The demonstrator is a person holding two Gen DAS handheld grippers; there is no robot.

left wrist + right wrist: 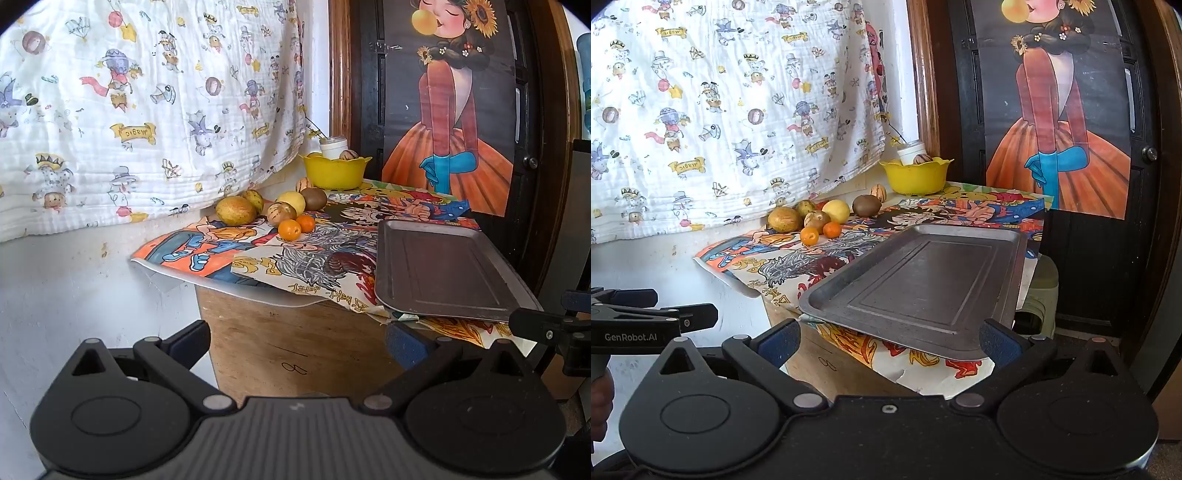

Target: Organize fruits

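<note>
Cartoon-printed paper [332, 254] covered the wooden table where loose fruits [271, 210] sat beside a bare metal tray [923, 284], both the left gripper [299, 341] and the right gripper [890, 339] spread wide, holding nothing.

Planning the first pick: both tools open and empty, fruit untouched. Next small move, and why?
Probably ease the left tool forward toward the two small oranges. They sit nearest in the fruit cluster, in front of the bigger fruit, and the metal tray lies bare.

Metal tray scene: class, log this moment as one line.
metal tray: empty | fruits: loose on table | left gripper: open | right gripper: open
</note>
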